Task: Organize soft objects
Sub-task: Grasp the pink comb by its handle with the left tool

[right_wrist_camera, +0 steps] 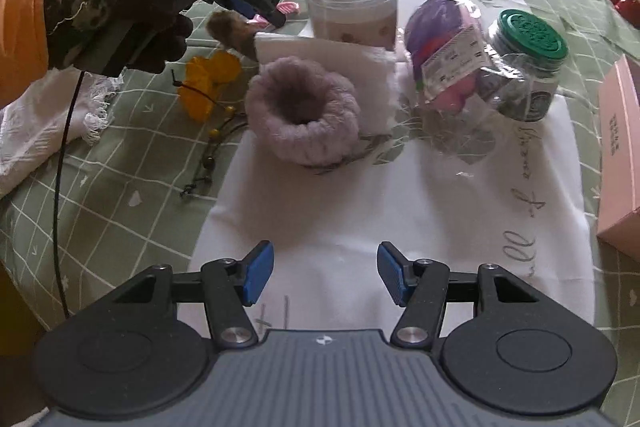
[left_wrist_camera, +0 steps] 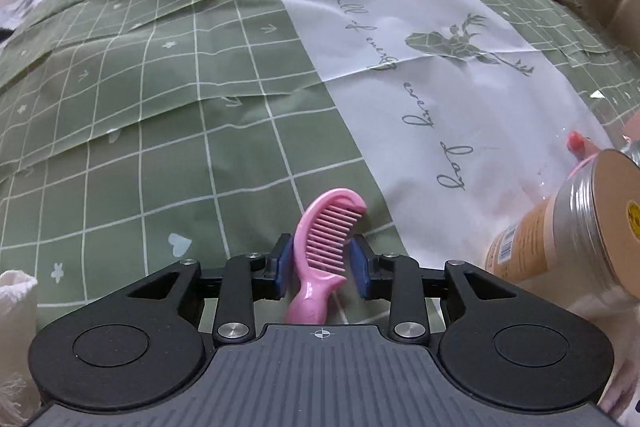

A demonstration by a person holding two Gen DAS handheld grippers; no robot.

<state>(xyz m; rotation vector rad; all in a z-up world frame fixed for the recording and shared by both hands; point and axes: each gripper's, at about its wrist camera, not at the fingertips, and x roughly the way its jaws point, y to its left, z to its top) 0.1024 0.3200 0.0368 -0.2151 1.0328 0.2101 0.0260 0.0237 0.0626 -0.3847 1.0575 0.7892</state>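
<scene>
In the left wrist view my left gripper [left_wrist_camera: 322,269] has its blue pads on either side of a pink comb [left_wrist_camera: 325,245]; the left pad touches it, the right pad stands slightly off. The comb rests over the green checked cloth [left_wrist_camera: 140,107]. In the right wrist view my right gripper [right_wrist_camera: 325,277] is open and empty above the white cloth panel, short of a fluffy lilac scrunchie [right_wrist_camera: 302,117]. The left gripper [right_wrist_camera: 272,13] shows at the back left with the comb's pink tip [right_wrist_camera: 289,7].
A lidded tub [right_wrist_camera: 350,1], a folded white cloth [right_wrist_camera: 324,67], a clear bag of purple and pink items [right_wrist_camera: 444,47], a green-lidded jar [right_wrist_camera: 524,67], a yellow flower ornament [right_wrist_camera: 208,83], a brown tuft [right_wrist_camera: 232,31], a pink box [right_wrist_camera: 622,155], a white towel [right_wrist_camera: 36,131].
</scene>
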